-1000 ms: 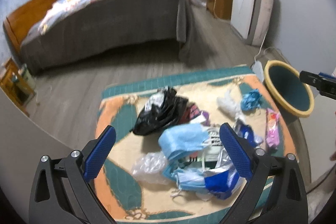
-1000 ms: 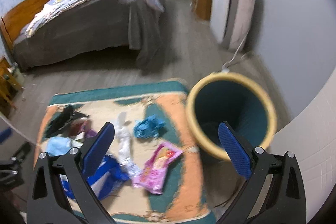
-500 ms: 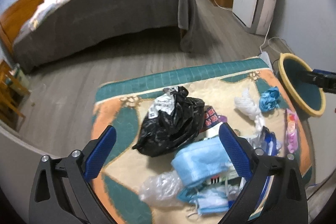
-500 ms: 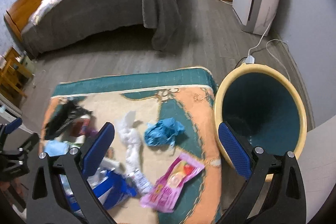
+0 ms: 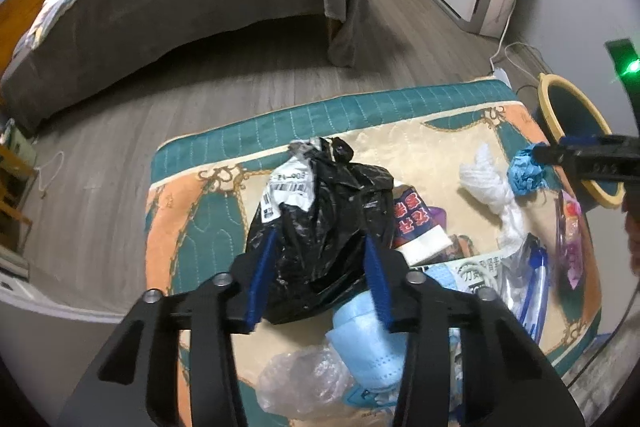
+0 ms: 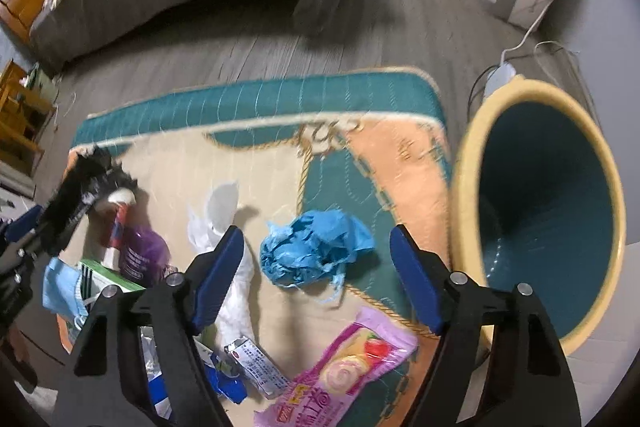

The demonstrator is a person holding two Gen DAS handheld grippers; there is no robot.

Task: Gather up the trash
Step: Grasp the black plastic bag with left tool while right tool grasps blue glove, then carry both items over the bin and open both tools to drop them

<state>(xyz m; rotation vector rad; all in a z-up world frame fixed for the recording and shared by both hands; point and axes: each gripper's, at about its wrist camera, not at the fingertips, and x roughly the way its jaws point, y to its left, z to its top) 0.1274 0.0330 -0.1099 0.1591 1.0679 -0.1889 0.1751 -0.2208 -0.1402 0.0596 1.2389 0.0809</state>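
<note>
Closing on the black plastic bag (image 5: 320, 227), the left gripper (image 5: 318, 279) has its blue pads at either side of the crumpled plastic in the centre of the left view; the jaws are narrowing and look to be touching the bag's sides, though a firm pinch is not yet certain. The right gripper (image 6: 316, 275) is also closing, its jaws wide apart, with the crumpled blue paper (image 6: 314, 251) lying between them at mid-frame, untouched. Both hands are at the grasping step, with no trash in the bin (image 6: 468, 187) at the right edge of the right view. The next move, I judge, calls for finishing each pinch, then lifting and carrying the pieces rightward over the bin's rim. A second ago both grippers stood fully wide and higher, with the whole mat (image 5: 240, 139) and the bed in view; now the trash fills the lower frame and the jaws have come in around their targets.
</note>
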